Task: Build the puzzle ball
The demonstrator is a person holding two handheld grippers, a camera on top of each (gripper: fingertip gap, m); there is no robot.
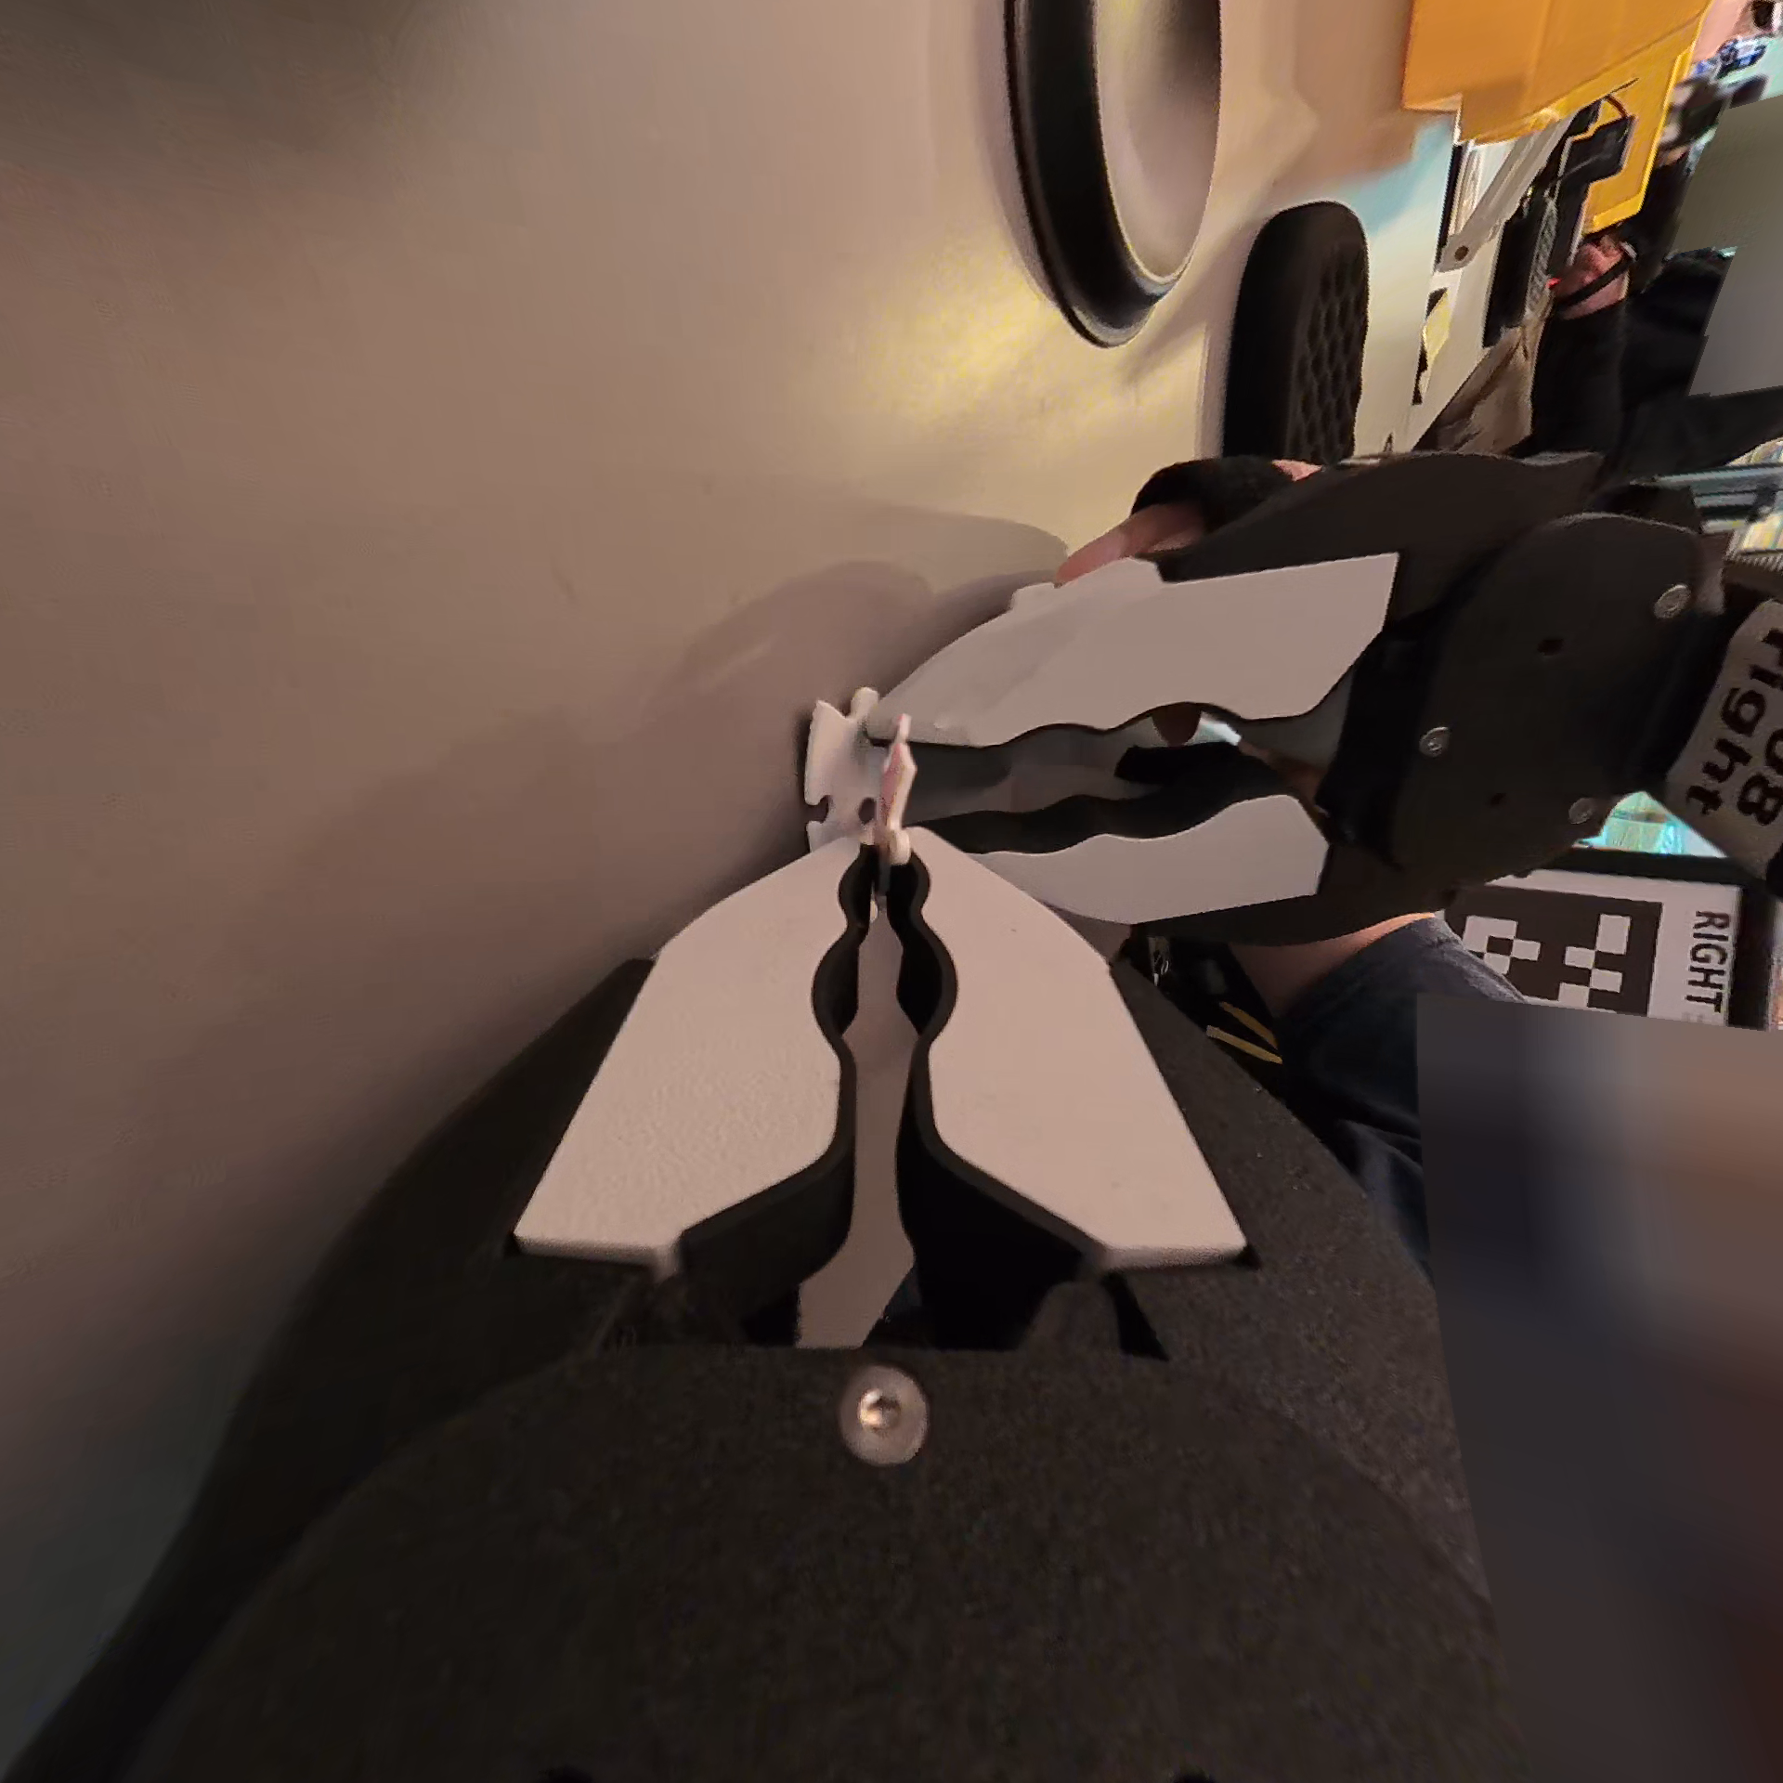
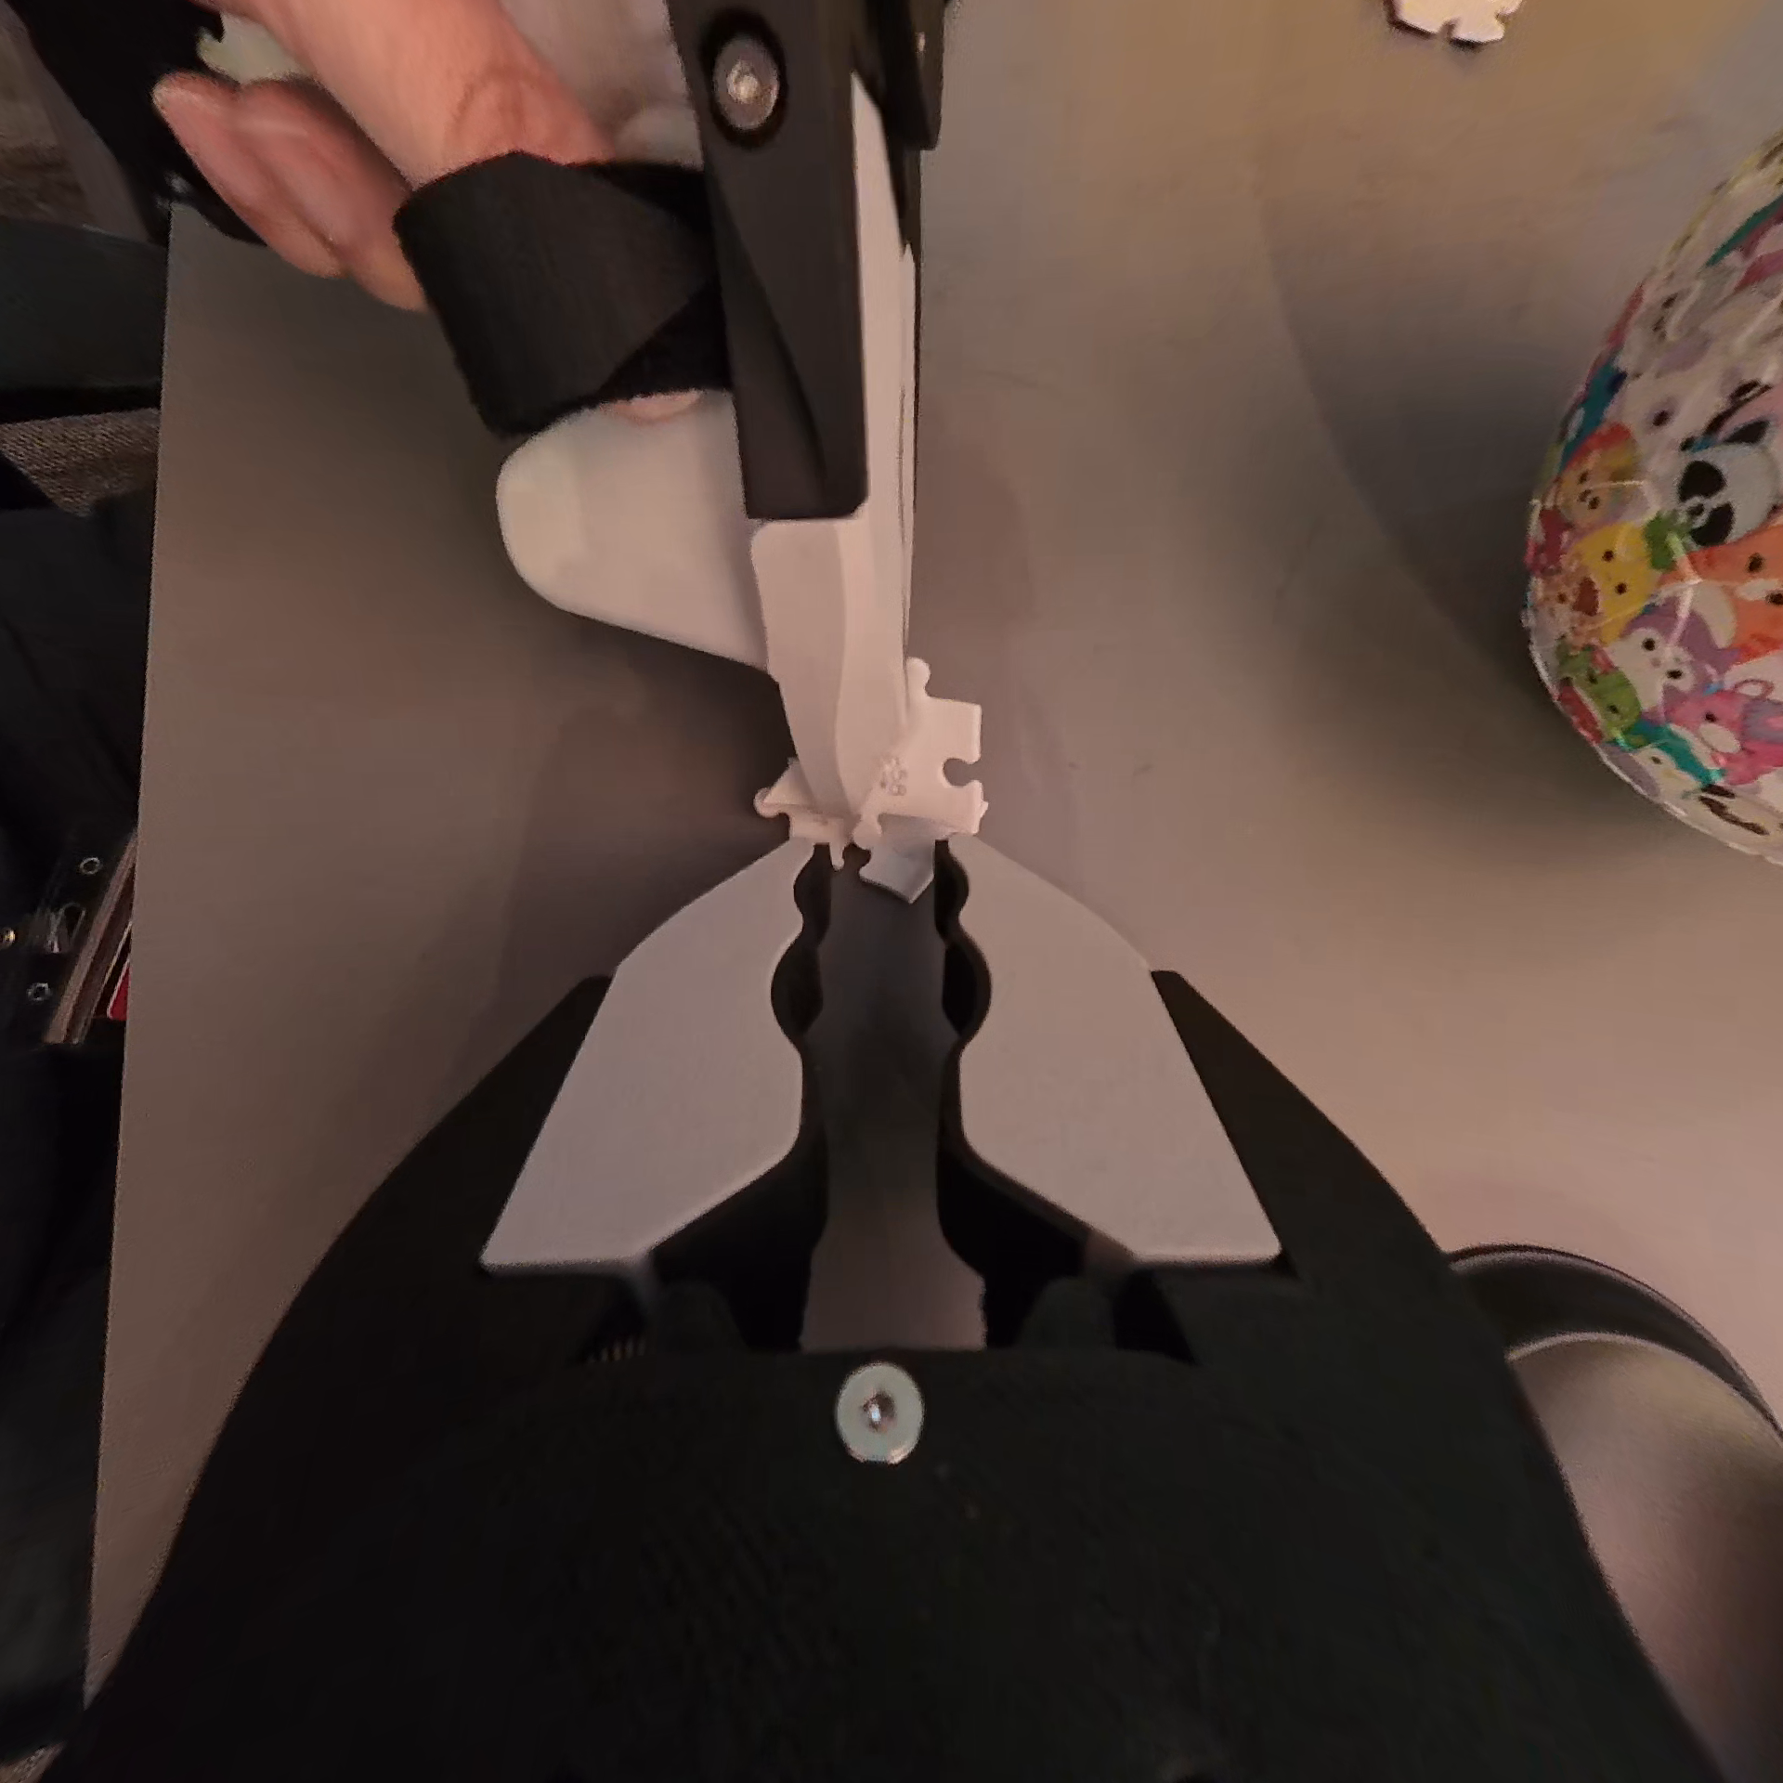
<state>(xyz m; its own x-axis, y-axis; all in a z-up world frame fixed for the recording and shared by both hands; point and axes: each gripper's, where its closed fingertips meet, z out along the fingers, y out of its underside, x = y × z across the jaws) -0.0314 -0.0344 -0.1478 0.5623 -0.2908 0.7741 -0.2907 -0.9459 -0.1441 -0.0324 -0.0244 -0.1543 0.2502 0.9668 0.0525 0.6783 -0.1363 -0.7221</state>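
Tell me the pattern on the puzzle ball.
Puzzle ball: multicoloured cartoon animals, clearest in the right wrist view.

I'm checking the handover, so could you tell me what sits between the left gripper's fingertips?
The left gripper pinches a white puzzle piece edge-on. The part inside the fingers is covered.

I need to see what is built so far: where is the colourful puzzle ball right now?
The puzzle ball shows only in the right wrist view, at the right edge, resting on the grey table, to the right of the tongs and the white puzzle pieces and apart from them.
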